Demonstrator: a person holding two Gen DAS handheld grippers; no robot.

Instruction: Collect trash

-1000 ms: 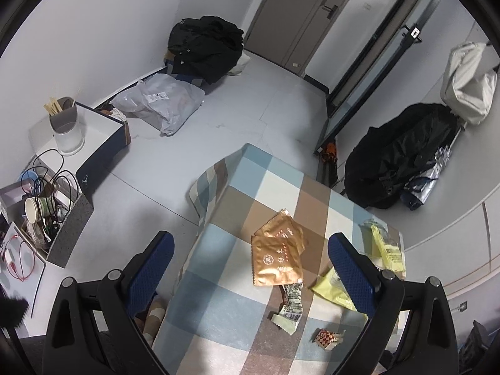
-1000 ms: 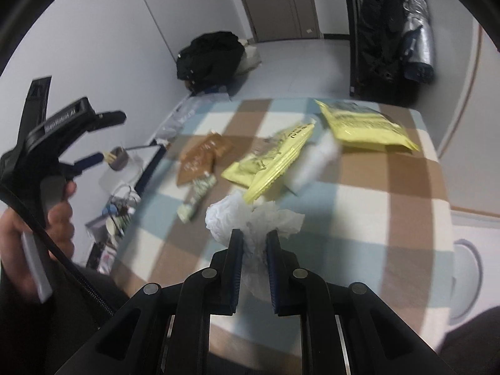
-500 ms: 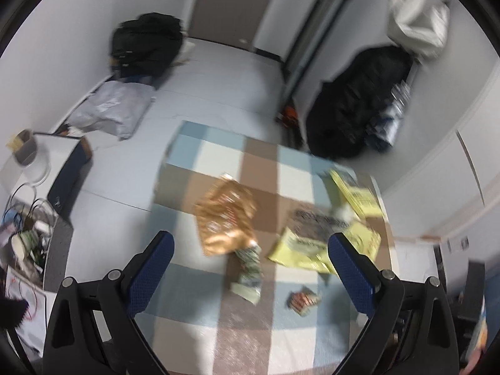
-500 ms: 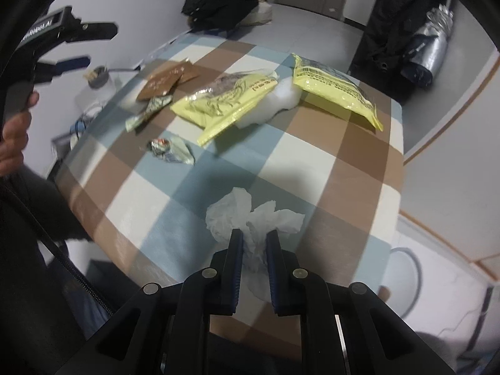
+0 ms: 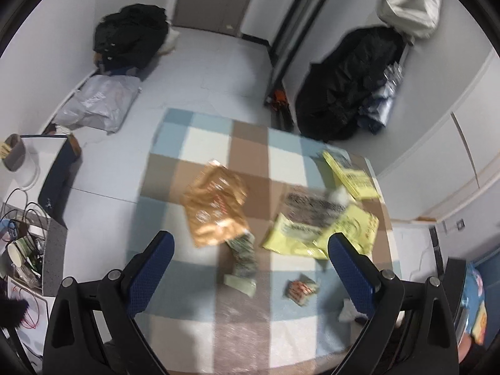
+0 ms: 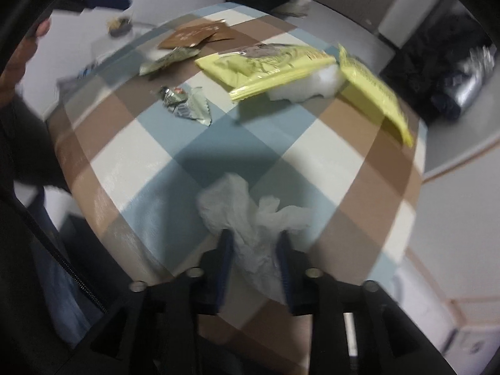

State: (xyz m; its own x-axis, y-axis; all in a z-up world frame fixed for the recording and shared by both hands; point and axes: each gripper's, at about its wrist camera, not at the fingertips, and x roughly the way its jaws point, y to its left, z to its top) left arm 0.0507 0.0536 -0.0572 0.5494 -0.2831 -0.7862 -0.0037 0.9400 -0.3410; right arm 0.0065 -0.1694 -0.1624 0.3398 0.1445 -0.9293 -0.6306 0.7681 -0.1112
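Observation:
Trash lies on a table with a checked cloth (image 5: 218, 143): a gold-brown bag (image 5: 215, 209), yellow bags (image 5: 322, 228), a green wrapper (image 5: 242, 256) and a small red-and-silver wrapper (image 5: 301, 287). My left gripper (image 5: 250, 247) is open and empty, high above the table. My right gripper (image 6: 254, 240) has its fingers parted around a crumpled white tissue (image 6: 250, 215) near the table's front edge. The tissue is still between the pads. The yellow bags (image 6: 275, 62) and the small wrapper (image 6: 184, 103) show beyond it.
A black bag (image 5: 347, 84) leans on the right wall and another black bag (image 5: 131, 34) sits at the far left. A grey plastic sack (image 5: 97, 106) lies on the floor. A side shelf with a cup and cables (image 5: 28, 187) stands at left.
My right gripper's fingers have spread apart from the tissue they were pinching, and it has moved nearer the table's front edge. My left gripper has swung right and now looks straight over the table.

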